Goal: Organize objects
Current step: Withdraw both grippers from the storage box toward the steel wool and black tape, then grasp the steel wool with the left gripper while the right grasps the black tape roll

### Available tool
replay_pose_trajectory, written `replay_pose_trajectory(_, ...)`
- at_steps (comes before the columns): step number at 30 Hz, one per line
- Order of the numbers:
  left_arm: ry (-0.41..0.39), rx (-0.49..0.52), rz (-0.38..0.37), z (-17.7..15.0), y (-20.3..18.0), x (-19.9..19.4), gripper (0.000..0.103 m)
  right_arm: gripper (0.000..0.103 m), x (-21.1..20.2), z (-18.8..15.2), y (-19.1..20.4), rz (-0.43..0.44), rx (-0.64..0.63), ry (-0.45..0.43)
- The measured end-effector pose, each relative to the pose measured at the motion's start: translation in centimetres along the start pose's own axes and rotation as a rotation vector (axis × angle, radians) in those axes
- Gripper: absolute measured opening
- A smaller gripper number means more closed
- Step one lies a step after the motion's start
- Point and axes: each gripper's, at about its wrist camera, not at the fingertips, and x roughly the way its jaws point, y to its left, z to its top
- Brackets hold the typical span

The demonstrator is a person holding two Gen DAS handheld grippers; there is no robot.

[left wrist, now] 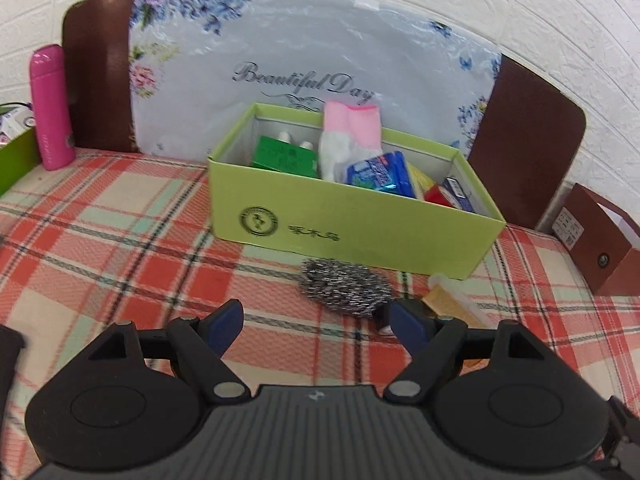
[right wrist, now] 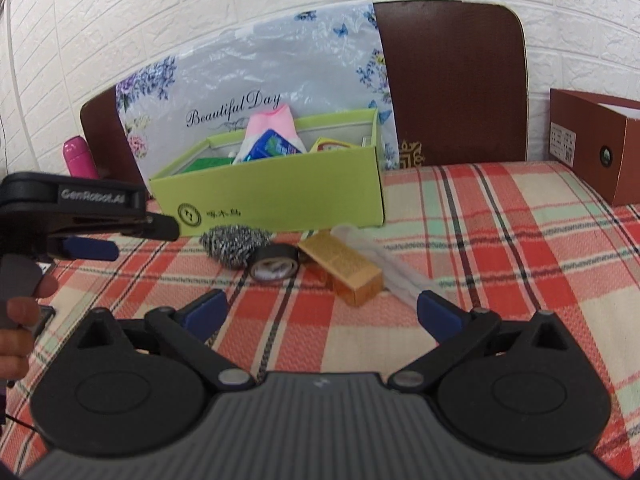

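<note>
Green card, matt and stiff, makes up the open box (right wrist: 280, 196) that stands at the back of the checked cloth on the worktop (right wrist: 500, 240); it is already part filled with a pink and white sock, a blue packet and a green carton, so judge it too bulky to lift and treat it as the place where things go; its walls should hold their shape if you nudge them.

In front of it lie four loose things. The clear plastic sleeve (right wrist: 384, 264) is long, soft and slippery, and lies against the far side of the gold carton; it would likely crumple, so pinch it across the middle. The gold carton (right wrist: 344, 270) is a small oblong of embossed card, light and fairly stiff; take it across its narrow sides, gently, or the card may dent. The steel scourer (left wrist: 346, 288) is a springy ball of wire coils just in front of the box wall; it is light, gives under pressure and snags, so close well into its bulk. The roll of black tape (right wrist: 276, 265) is a hard ring lying beside the scourer and touching the carton's end; grip it across the rim.

Your left tongs (left wrist: 316, 330) stand wide and empty, low over the cloth with the scourer just beyond the tips; your right tongs (right wrist: 322, 312) are wide and empty too, facing the carton.
</note>
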Motion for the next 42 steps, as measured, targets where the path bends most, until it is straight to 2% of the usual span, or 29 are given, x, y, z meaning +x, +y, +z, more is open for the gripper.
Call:
replay_pose_trajectory(3, 0.002, -0.009, -0.036, 0.5, -0.5, 1.8, 0.083, 0.103, -0.2, -0.4, -0.1, 0.014, -0.005, -0.003)
replay_pose_trajectory(9, 0.040, 0.022, 0.003, 2.2, -1.3, 6.1, 0.083, 0.103, -1.0, -0.9, 0.1, 0.016, -0.046, -0.036)
replay_pose_trajectory(11, 0.056, 0.042, -0.006, 2.4, -1.2, 7.2, 0.083, 0.103, -0.9, -1.1, 0.1, 0.018, -0.040, -0.034)
replay_pose_trajectory(12, 0.063, 0.053, -0.029, 2.3, -0.9, 7.6, 0.067, 0.103, -0.9, -1.1, 0.1, 0.015, -0.035, -0.035)
replay_pose_trajectory(13, 0.081, 0.050, -0.058, 2.2, -0.4, 7.8, 0.046, 0.103, -0.8, -1.2, 0.2, 0.007, -0.027, -0.039)
replay_pose_trajectory(15, 0.099, 0.004, -0.104, 1.9, 0.7, 7.2, 0.045, 0.097, -0.5, -1.1, 0.4, 0.003, -0.025, -0.037)
replay_pose_trajectory(17, 0.104, 0.010, -0.136, 1.4, 1.5, 5.8, 0.041, 0.091, -0.1, -1.1, 0.7, 0.014, -0.031, -0.029)
replay_pose_trajectory(19, 0.104, 0.021, -0.128, 0.4, 2.0, 4.4, 0.038, 0.084, 0.6, -1.1, 1.3, 0.022, -0.048, -0.015)
replay_pose_trajectory(21, 0.112, 0.021, -0.117, -1.1, 2.9, 3.2, 0.038, 0.075, 1.5, -1.0, 1.8, 0.035, -0.068, -0.001)
replay_pose_trajectory(26, 0.125, -0.015, -0.087, -4.2, 5.0, 1.1, 0.038, 0.066, 3.8, -0.3, 3.4, 0.040, -0.131, 0.006)
replay_pose_trajectory(30, 0.088, -0.063, -0.062, -3.7, 5.7, 0.2, 0.058, 0.056, 6.1, 1.0, 4.2, 0.033, -0.140, 0.010)
replay_pose_trajectory(34, 0.066, -0.081, -0.073, -3.1, 5.5, -0.2, 0.067, 0.052, 8.6, 1.3, 4.9, 0.022, -0.166, 0.023)
replay_pose_trajectory(35, 0.068, -0.089, -0.075, -3.1, 5.5, -0.2, 0.068, 0.040, 9.2, 1.2, 4.8, 0.027, -0.166, 0.035)
replay_pose_trajectory(36, 0.071, -0.098, -0.075, -3.1, 5.4, -0.2, 0.069, 0.018, 9.6, 1.2, 4.6, 0.042, -0.160, 0.060)
replay_pose_trajectory(37, 0.074, -0.105, -0.077, -3.1, 5.4, 0.0, 0.069, 0.018, 9.8, 1.1, 4.2, 0.063, -0.137, 0.085)
replay_pose_trajectory(39, 0.084, -0.117, -0.082, -3.1, 5.1, 0.4, 0.069, 0.018, 8.8, 0.9, 3.3, 0.079, -0.090, 0.078)
replay_pose_trajectory(42, 0.103, -0.122, -0.054, -2.8, 4.1, 1.4, 0.072, 0.018, 6.1, 0.3, 2.0, 0.073, -0.090, 0.058)
